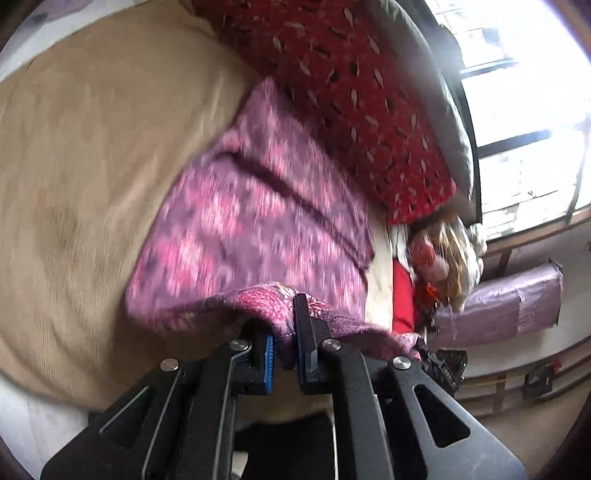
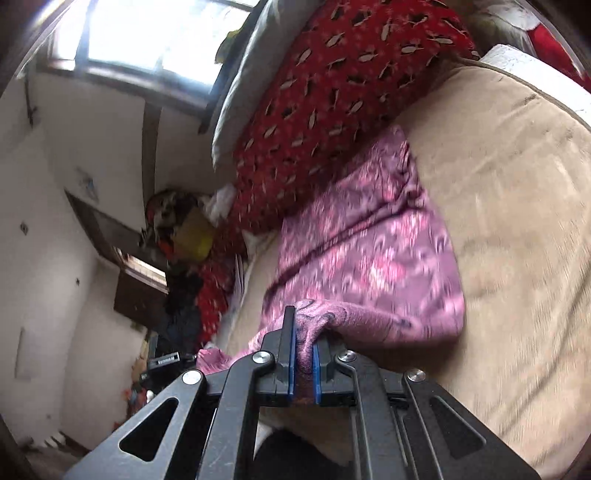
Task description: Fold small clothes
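A pink and purple patterned garment (image 1: 255, 221) lies on a tan bed cover (image 1: 92, 147). My left gripper (image 1: 286, 332) is shut on the garment's near edge and lifts it a little off the cover. In the right wrist view the same garment (image 2: 369, 251) stretches away from me over the tan cover (image 2: 517, 221). My right gripper (image 2: 304, 339) is shut on another part of its near edge, bunched between the blue pads. The rest of the cloth is blurred.
A red patterned pillow (image 1: 351, 92) and a grey pillow (image 1: 436, 92) lie just behind the garment. A heap of clothes (image 1: 443, 258) and a purple wrapped roll (image 1: 509, 306) sit beyond the bed's edge. A window (image 2: 155, 33) and a dark cabinet (image 2: 136, 288) stand at the wall.
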